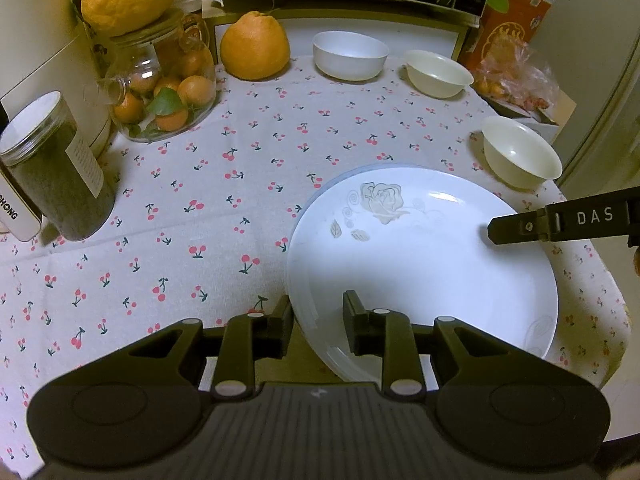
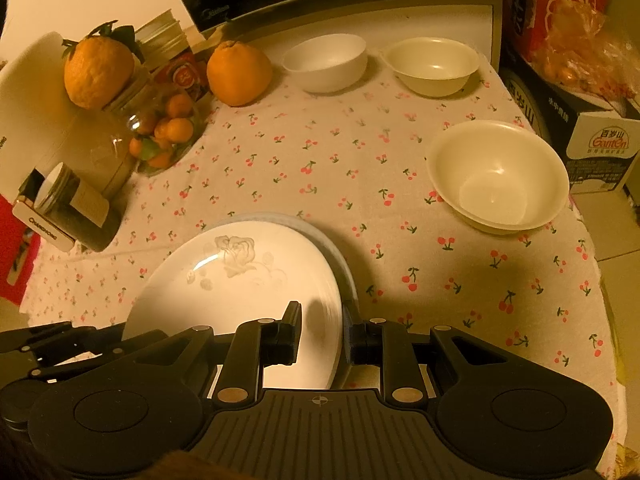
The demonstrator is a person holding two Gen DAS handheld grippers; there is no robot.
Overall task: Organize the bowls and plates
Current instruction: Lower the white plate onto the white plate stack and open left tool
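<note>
The rose-patterned plate (image 1: pixel 420 264) is sitting tilted on a second plate (image 2: pixel 340 256) near the front edge of the table (image 1: pixel 200 200), and both grippers are straddling its rim. The main risk, as I judge it, is uneven release: if one side is letting go first, the plate could be sliding off the lower one or tipping toward the table's edge. The left gripper (image 1: pixel 318 326) is angling steeply down at the plate's near rim, its jaws narrowly apart and not visibly pressing it. The right gripper (image 2: pixel 322 334) is pitching down likewise, its jaws narrowly spread and clamping the opposite rim. Three bowls, the nearest (image 2: pixel 498 176) among them, are waiting farther back, still unstacked
</note>
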